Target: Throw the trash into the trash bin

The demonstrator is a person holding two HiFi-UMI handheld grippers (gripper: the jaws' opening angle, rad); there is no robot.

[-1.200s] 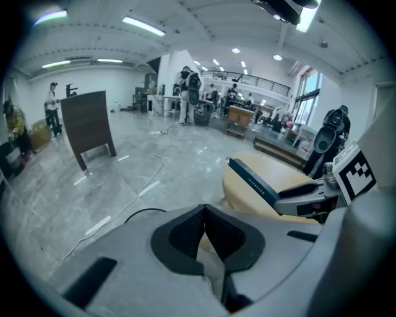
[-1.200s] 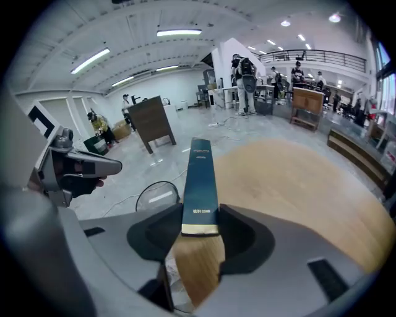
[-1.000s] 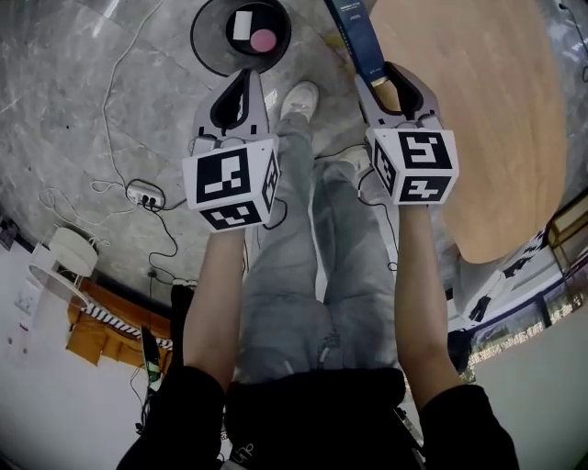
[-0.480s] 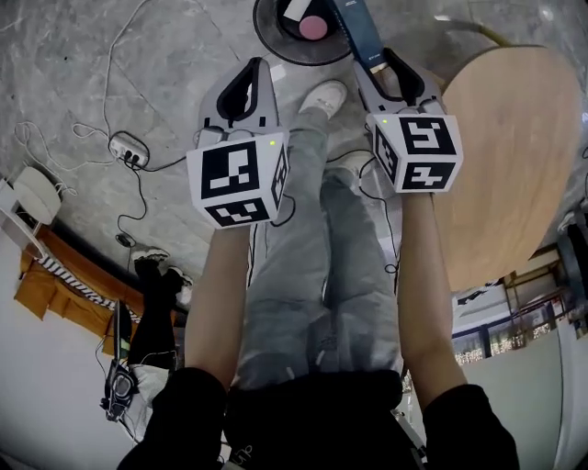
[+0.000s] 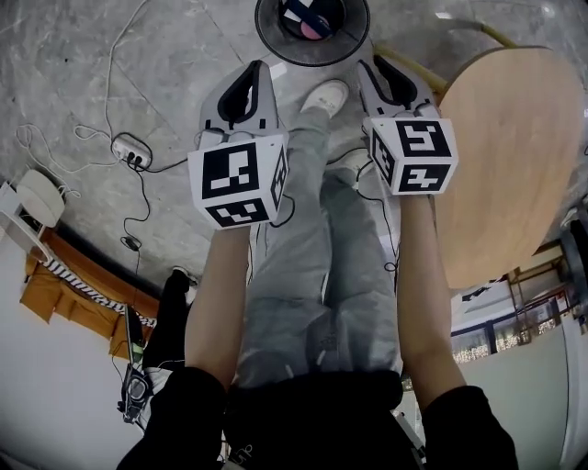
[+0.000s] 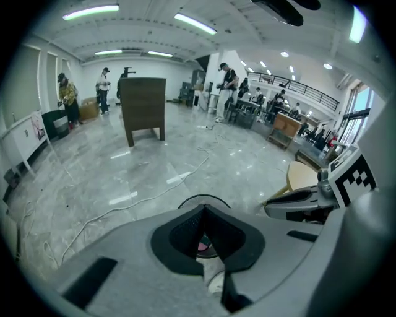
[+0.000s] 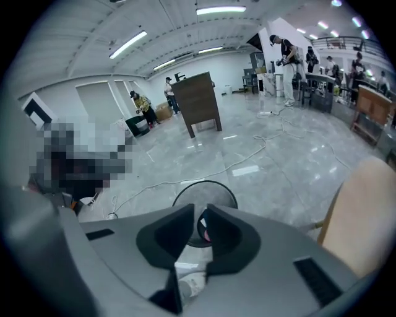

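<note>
The black round trash bin (image 5: 312, 41) stands on the floor just beyond both grippers. Inside it lie a dark blue box (image 5: 301, 13) and a pink round item (image 5: 312, 30). My right gripper (image 5: 369, 68) hangs near the bin's right rim, its jaws closing with a narrow gap and nothing between them. In the right gripper view (image 7: 199, 213) the bin (image 7: 204, 186) shows through that gap. My left gripper (image 5: 255, 68) is shut and empty to the bin's left. The left gripper view (image 6: 204, 209) has the bin's rim (image 6: 204, 197) right past the tips.
A round wooden table (image 5: 505, 156) stands at the right, close to my right gripper. A power strip with cables (image 5: 129, 151) lies on the marble floor at the left. The person's shoe (image 5: 326, 96) is just short of the bin. A dark cabinet (image 6: 143, 108) and people stand far off.
The dark blue box left my right gripper and now lies in the bin. The right jaws have narrowed. Both grippers came closer to the bin over the second.
</note>
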